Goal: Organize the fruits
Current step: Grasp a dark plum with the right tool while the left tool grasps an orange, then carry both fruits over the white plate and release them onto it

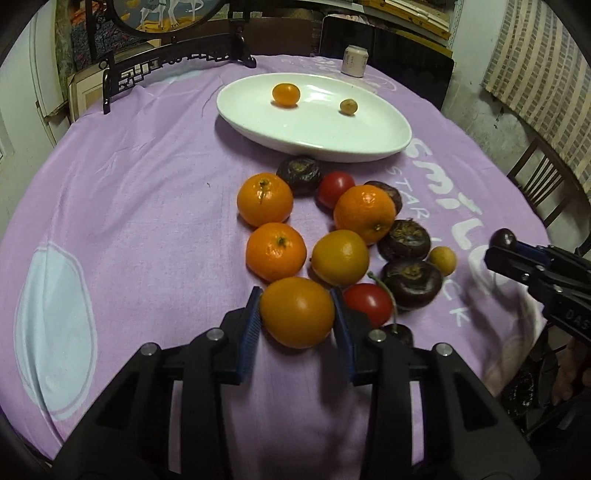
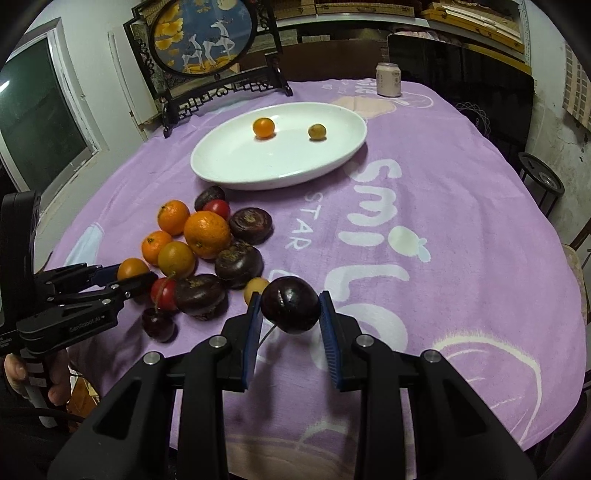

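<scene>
My left gripper [image 1: 297, 312] is shut on an orange fruit [image 1: 297, 314] at the near end of a fruit pile on the purple cloth. My right gripper [image 2: 290, 314] is shut on a dark cherry [image 2: 290, 305], held just right of the pile; it also shows in the left wrist view [image 1: 503, 242]. The pile holds several oranges [image 1: 265, 199], dark water chestnuts [image 1: 411, 283], red tomatoes [image 1: 368, 302] and a small yellow fruit [image 1: 442, 260]. A white oval plate [image 1: 362, 147] beyond the pile holds a small orange fruit [image 1: 286, 94] and a small yellowish fruit [image 1: 348, 106].
A drink can [image 1: 354, 61] stands behind the plate. A dark carved stand with a round painted screen [image 2: 205, 35] is at the table's far left. A wooden chair [image 1: 546, 184] is at the right. Another dark cherry [image 2: 158, 324] lies near the left gripper.
</scene>
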`<state>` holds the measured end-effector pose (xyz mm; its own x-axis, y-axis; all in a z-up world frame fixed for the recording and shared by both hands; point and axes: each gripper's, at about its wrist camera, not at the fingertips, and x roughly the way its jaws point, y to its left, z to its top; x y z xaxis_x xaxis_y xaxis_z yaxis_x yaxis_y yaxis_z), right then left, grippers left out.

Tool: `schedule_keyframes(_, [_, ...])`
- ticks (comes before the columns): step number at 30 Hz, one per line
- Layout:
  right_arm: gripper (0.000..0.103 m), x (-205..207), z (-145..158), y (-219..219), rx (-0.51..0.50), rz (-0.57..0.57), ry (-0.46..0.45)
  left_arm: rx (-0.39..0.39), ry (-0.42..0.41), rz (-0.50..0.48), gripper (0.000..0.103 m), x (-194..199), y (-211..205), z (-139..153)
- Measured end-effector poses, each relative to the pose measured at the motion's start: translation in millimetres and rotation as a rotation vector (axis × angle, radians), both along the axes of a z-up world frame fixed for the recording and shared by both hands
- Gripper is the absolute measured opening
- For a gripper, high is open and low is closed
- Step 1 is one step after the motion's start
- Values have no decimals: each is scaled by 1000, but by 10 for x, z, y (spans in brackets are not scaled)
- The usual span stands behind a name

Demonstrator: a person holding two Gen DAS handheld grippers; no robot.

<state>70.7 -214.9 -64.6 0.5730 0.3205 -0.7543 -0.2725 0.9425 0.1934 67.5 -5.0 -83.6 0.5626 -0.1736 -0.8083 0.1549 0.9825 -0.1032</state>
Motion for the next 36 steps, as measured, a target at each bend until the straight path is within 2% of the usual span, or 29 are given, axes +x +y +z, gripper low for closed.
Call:
schedule_keyframes(7, [31,45,60,39,16,11,-8,-29,-30,-25,37,-3,6,255])
schedule_keyframes(11, [31,157,137,78,15,28,-21,-24,-52,-47,37,231,-6,456])
schedule_keyframes(15, [31,498,391,204,16,95,-69,-22,-51,-28,37,798,26,685])
schedule_keyframes(16, [31,608,446,238,19,113,-80,-26,-43,-2,37,1056,52,747])
schedule_keyframes(19, [31,1085,545,385,70,170,-63,-39,-36,43,37,1588,66,819])
schedule_keyframes(23, [31,1775,464,670,29,181,-44,-18,-19,101,37,2301,22,745])
schedule_keyframes(25, [31,2129,282,777,-8,172,2,-33,12,127,37,2528,36,633])
schedule_keyframes(27, [31,2372,89,807,5,168,71,-44,46,144,37,2667,55,499])
schedule_keyframes(29, [31,2470,-1,811,14,175,96,-43,74,139,38,2761,52,384])
schedule_keyframes(32, [31,2551,-66,875,-31,183,88,-33,85,141,38,2826,62,295])
schedule_keyframes(36, [31,2630,-105,942,-58,190,84,-25,85,147,38,2860,68,271])
